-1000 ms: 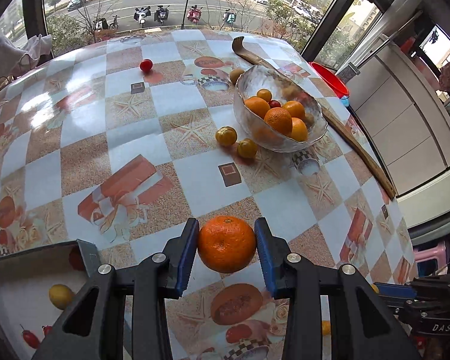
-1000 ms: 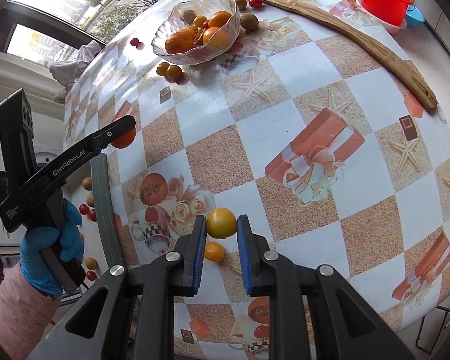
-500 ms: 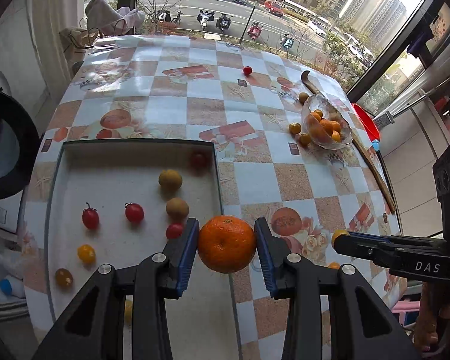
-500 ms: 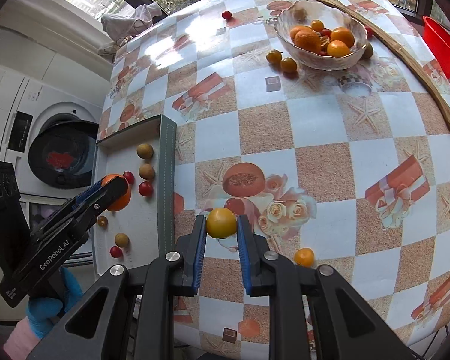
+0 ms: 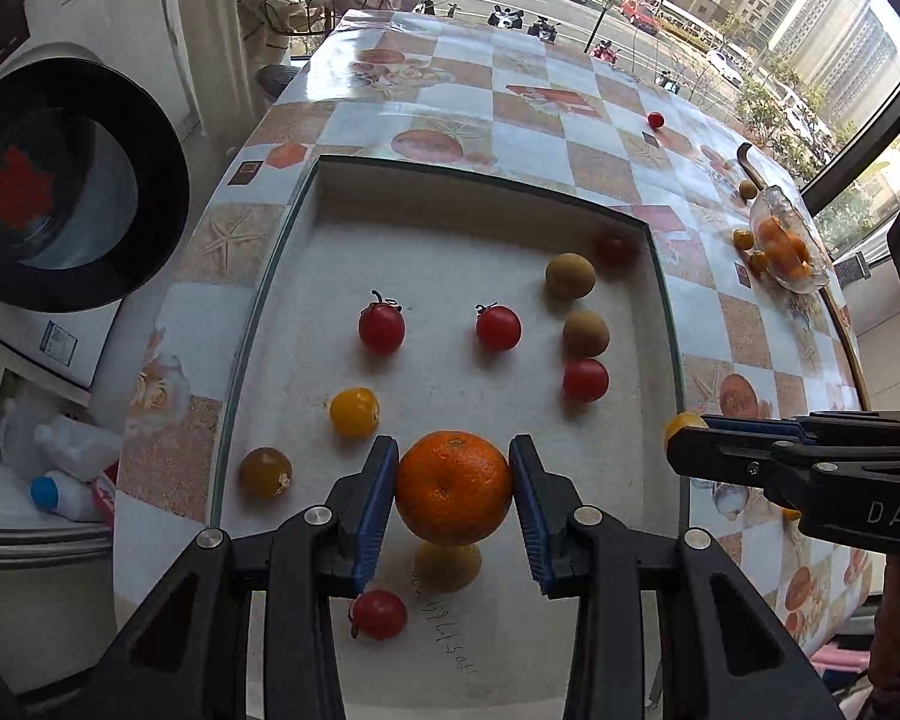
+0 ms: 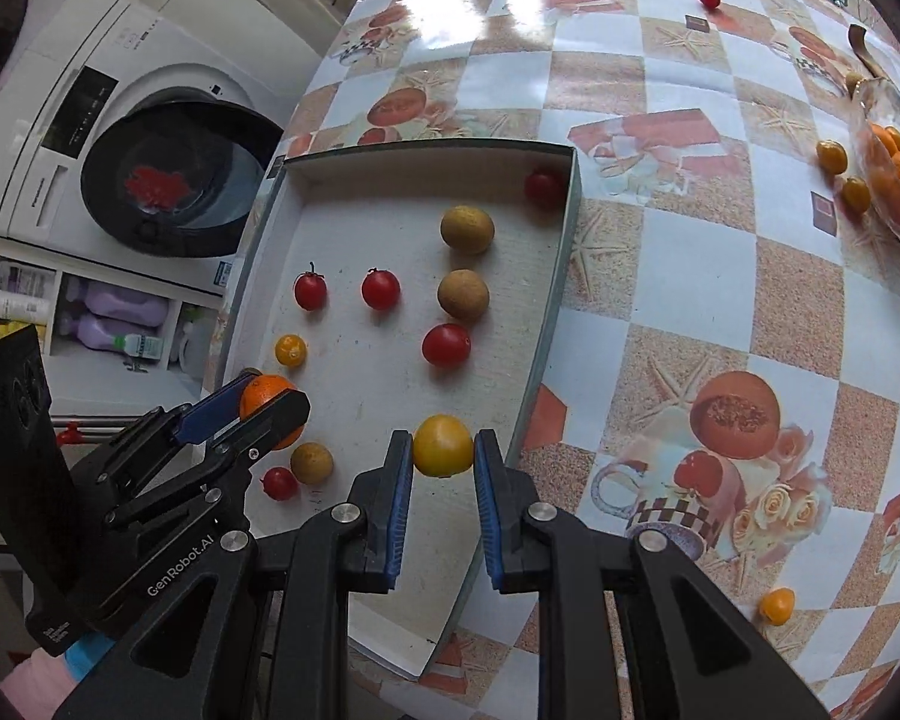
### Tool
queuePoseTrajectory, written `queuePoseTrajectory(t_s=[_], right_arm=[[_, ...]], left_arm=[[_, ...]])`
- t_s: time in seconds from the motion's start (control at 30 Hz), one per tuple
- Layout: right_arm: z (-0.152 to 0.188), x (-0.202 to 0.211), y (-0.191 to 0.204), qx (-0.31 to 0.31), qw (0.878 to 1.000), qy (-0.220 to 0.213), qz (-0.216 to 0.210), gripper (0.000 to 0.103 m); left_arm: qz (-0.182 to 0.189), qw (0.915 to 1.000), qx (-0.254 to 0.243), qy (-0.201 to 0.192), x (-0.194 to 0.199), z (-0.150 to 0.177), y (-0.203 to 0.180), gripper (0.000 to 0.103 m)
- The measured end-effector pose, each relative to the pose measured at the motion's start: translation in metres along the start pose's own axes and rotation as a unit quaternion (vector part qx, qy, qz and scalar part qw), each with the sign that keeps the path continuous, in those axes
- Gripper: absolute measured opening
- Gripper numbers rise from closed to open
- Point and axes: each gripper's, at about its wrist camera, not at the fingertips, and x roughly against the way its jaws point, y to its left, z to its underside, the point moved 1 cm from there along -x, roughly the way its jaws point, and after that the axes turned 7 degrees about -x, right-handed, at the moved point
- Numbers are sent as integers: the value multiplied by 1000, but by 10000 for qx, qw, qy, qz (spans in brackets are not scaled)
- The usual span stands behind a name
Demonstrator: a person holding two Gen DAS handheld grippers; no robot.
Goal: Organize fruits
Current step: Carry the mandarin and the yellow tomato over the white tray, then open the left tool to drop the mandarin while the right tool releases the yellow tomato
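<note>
My left gripper [image 5: 453, 495] is shut on an orange mandarin [image 5: 453, 487] and holds it above the near part of a shallow white tray [image 5: 480, 228]. My right gripper [image 6: 443, 459] is shut on a small yellow fruit [image 6: 443, 445] and holds it over the tray's right rim [image 6: 555, 300]. The tray holds several red cherry tomatoes [image 5: 498, 328], brown longans [image 5: 570, 276] and small yellow fruits [image 5: 354, 412]. The right gripper also shows in the left wrist view [image 5: 684, 429], and the left gripper in the right wrist view [image 6: 270, 411].
A glass bowl [image 5: 786, 246] of oranges stands at the far right of the patterned table, with small yellow fruits [image 6: 832, 157] beside it. A lone red tomato [image 5: 655, 119] lies far back. A small orange fruit [image 6: 776, 606] lies near the table's front edge. A washing machine [image 6: 150, 162] stands left.
Both grippers have swung left from the bowl side toward the tray, each still holding its fruit. The left one has come low over the tray, the right one to its right rim.
</note>
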Motion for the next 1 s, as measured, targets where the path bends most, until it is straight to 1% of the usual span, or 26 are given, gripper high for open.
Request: queuePoseTrajectory(t_s=[0.23, 0.4, 0.57, 0.7, 0.73, 0.77, 0.8, 0.87, 1.0], right_arm=[[1, -32, 20, 673, 9965, 227, 435, 22], [9, -51, 25, 989, 9921, 362, 680, 23], [12, -53, 26, 1125, 9906, 334, 699, 24], [20, -39, 27, 1191, 9904, 258, 646, 25], [23, -33, 29, 1217, 9903, 208, 644, 32], [26, -26, 30, 1229, 9905, 153, 601, 46], [29, -19, 31, 1226, 9910, 106, 517, 49], [35, -6, 31, 1205, 9907, -14, 627, 62], [41, 9, 24, 931, 9936, -15, 643, 63]], left_arm=[[-144, 9996, -119, 221, -17, 5, 3, 40], [-256, 9989, -215, 335, -23, 8, 1, 40], [-322, 9985, -219, 391, -25, 7, 1, 43], [-398, 9981, -208, 420, -22, 5, 1, 44], [-426, 9980, -207, 413, -20, 5, 1, 44], [-437, 9980, -206, 409, -18, 5, 1, 44], [-444, 9979, -198, 422, -17, 4, 0, 44], [-438, 9980, -173, 410, -13, 3, -1, 44], [-364, 9983, -127, 442, -5, 4, -4, 44]])
